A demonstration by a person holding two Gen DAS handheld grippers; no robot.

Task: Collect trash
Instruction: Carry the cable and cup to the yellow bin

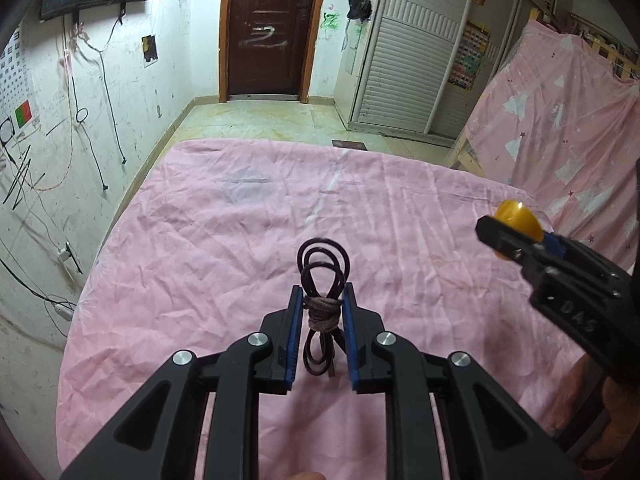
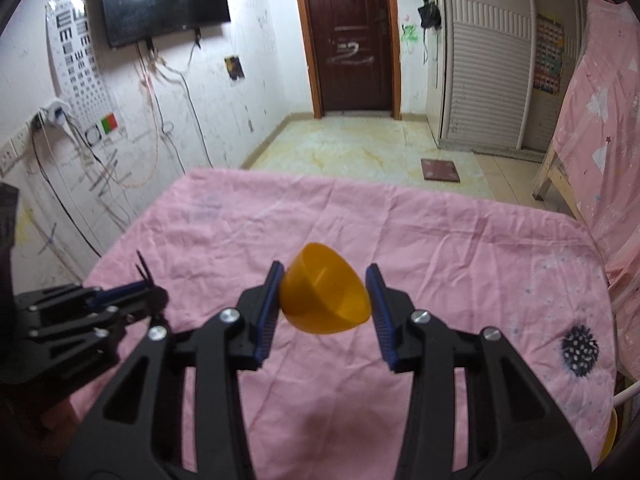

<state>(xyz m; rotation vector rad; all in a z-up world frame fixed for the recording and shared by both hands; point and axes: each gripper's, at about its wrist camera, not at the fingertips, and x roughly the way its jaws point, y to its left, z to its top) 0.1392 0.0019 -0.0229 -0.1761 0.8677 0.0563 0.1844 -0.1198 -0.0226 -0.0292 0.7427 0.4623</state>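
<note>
We hold both items lifted above the pink sheet (image 1: 240,220): our left gripper (image 1: 321,300) pinches the coiled cord (image 1: 322,280) upright, our right gripper (image 2: 326,280) clamps the yellow cup (image 2: 324,292) just right of it; no bin shows.

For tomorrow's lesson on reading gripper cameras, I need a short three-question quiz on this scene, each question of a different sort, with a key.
1. True or false: the left gripper is shut on a coiled cable.
2. Multiple choice: what does the right gripper hold?
A. a green bottle
B. an orange cup
C. a white sock
3. Fill in the missing word: both grippers are over a bed covered by a wrinkled ____ sheet.

Key
1. True: the blue pads press the tied middle of the coil from both sides.
2. B: the cup sits tilted between the fingers, its open side toward the camera.
3. Pink.
</note>
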